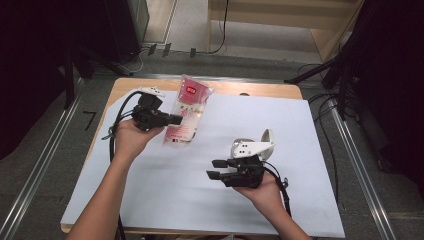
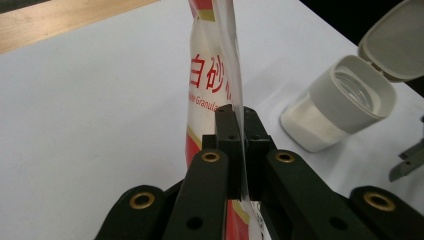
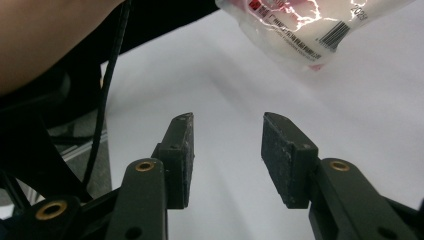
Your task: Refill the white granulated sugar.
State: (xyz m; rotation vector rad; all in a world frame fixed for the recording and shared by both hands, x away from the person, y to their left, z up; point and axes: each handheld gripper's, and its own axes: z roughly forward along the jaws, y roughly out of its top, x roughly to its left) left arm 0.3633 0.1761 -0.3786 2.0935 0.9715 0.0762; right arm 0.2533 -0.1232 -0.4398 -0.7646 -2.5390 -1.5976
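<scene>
A clear plastic bag of white sugar (image 1: 187, 112) with a red label is held at the far left of the white table cover. My left gripper (image 1: 177, 119) is shut on its side edge. In the left gripper view the two jaws pinch the thin film of the bag (image 2: 210, 75), with my left gripper (image 2: 239, 135) closed flat on it. My right gripper (image 1: 216, 169) is open at the middle right and points left with nothing between its jaws. In the right gripper view the bag's lower end (image 3: 310, 30) hangs beyond my open right gripper (image 3: 227, 145).
A white jar (image 2: 345, 100) with a flipped-open lid (image 2: 395, 40) stands on the cover just behind the right gripper; its lid (image 1: 269, 137) rises above that hand. The white cover (image 1: 280, 115) lies on a wooden table (image 1: 260, 89). Floor rails run along both sides.
</scene>
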